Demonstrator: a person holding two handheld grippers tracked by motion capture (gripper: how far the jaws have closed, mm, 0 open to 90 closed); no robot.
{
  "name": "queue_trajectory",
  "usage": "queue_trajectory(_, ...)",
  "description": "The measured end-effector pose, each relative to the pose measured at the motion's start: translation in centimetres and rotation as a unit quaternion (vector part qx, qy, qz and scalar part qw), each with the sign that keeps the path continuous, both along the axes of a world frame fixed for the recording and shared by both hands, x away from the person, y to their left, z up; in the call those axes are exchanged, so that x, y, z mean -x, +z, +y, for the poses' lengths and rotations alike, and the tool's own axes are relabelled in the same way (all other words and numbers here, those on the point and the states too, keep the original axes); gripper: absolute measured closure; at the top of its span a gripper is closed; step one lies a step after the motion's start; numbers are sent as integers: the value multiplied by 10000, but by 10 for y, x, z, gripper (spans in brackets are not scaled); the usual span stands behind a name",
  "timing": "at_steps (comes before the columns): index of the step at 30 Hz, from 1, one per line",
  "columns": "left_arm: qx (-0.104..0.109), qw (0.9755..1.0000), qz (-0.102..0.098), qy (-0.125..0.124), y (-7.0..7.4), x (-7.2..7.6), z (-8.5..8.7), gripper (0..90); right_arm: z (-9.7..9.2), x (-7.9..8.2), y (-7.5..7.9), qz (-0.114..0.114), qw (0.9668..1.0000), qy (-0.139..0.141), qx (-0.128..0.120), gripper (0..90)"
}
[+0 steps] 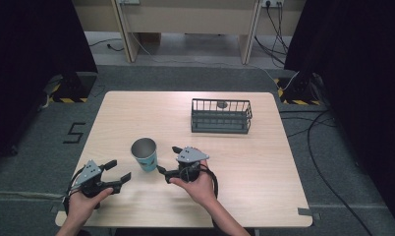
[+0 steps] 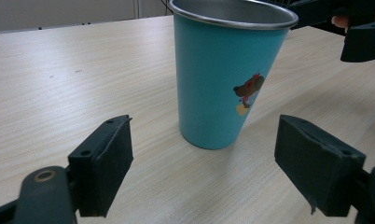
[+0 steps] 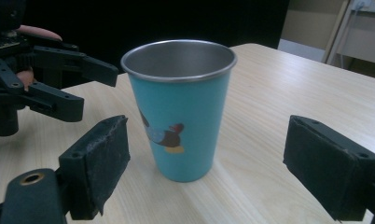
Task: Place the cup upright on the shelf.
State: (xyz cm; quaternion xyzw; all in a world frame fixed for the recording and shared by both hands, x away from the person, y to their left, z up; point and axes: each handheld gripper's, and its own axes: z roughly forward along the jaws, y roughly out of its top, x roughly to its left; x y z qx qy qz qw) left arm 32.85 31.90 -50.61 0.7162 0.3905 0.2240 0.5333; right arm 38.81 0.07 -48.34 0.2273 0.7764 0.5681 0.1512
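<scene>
Overall light: even and soft from above; the table (image 1: 244, 162) is bright, the surroundings dark.
Dark areas: black curtains (image 1: 33, 44) at both sides of the high view lose all detail.
Shadows: weak; a small soft shadow lies under the cup (image 2: 225, 79) in the left gripper view.
Glare: a pale shine on the metal rim of the cup in both gripper views.
Focus: the cup is sharp; the near jaws are a little soft.
Blur: the far room in the right gripper view is unsharp.
High view: low detail, small things look grainy.
</scene>
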Motion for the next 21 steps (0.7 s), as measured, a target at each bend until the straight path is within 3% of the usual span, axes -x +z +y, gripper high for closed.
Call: queue_trajectory(21,30,10000,30,-31,0,0,-1,186,26,-5,-11,75,9999,75,-33,150)
